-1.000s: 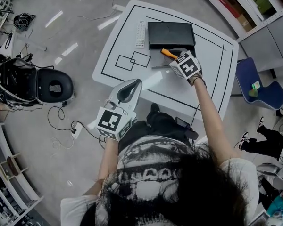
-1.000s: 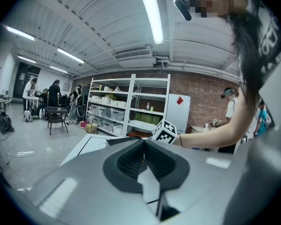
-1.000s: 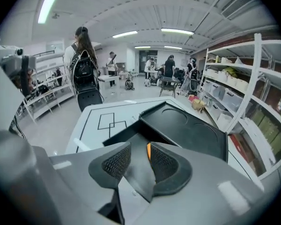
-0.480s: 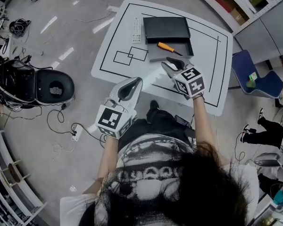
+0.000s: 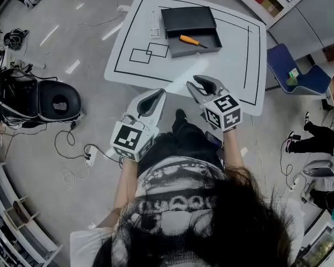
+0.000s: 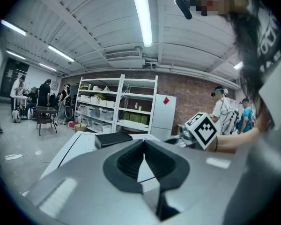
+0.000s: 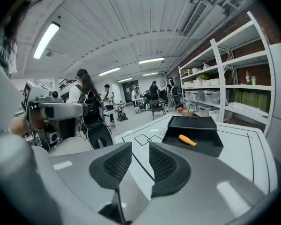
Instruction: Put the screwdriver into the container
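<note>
Fingers on my left gripper are pressed together at the tips, with nothing pinched between them. In the left gripper view the dark ribbed pads meet in a point, with only a sliver of table showing behind them.

Over on my right gripper the fingers are spread with a clear gap. They've just been closing in a little, but there's nothing between them, just tabletop past the pads.

The task bit looks sorted – the orange-handled screwdriver is lying inside the dark open-topped container, angled across its floor. The container's flat black lid part sits right behind it. The right gripper view shows the same thing, with the orange handle resting low inside the tray walls.

The container is towards the far side of the white table with black tape outlines. Both grippers hang side by side at the table's near edge – well apart from the container and not touching anything. A white ribbed strip lies just beside the lid on the left. A blue chair stands off to the right of the table.
</note>
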Action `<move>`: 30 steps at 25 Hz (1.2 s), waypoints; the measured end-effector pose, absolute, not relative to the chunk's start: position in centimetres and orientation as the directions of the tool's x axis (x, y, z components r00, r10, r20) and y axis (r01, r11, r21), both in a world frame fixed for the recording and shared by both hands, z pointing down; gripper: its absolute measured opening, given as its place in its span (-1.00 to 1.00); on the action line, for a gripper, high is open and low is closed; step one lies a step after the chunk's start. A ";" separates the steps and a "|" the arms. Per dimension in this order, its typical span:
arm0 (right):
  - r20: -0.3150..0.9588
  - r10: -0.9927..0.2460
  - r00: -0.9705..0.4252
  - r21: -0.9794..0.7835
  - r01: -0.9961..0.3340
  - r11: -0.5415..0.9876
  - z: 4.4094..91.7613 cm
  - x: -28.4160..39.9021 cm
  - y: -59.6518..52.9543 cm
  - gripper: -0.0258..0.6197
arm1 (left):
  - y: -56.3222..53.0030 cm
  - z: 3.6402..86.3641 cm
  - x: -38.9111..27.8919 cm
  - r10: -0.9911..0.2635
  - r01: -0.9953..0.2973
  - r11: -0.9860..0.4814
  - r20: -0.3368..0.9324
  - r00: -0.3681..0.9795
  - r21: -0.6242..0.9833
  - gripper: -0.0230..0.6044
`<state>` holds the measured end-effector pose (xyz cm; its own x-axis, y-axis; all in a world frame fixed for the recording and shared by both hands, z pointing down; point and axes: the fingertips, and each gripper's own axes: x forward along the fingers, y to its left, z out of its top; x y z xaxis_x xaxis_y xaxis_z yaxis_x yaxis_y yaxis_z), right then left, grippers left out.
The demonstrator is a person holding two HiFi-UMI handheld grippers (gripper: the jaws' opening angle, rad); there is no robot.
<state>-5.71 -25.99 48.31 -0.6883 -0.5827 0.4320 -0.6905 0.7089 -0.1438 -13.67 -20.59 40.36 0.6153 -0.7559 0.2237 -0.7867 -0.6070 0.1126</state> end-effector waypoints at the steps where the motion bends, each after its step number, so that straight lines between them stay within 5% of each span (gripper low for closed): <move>1: 0.426 -0.589 -0.686 -0.148 -0.696 0.703 48.2 -5.7 -25.0 -0.56 | -19.9 40.5 -13.6 -0.751 -0.782 -0.612 0.224 0.621 0.115 -0.93; 30: 0.291 -0.687 -0.666 -0.164 -0.742 0.650 42.1 -0.2 -14.0 -0.70 | -11.5 39.1 -6.7 -0.686 -0.714 -0.692 0.210 0.697 0.108 -0.93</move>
<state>-0.23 -14.01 42.06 -0.6659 -0.6868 0.2914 -0.7421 0.6498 -0.1645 -6.74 -11.51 39.11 0.6968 -0.6859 0.2098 -0.7138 -0.6920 0.1082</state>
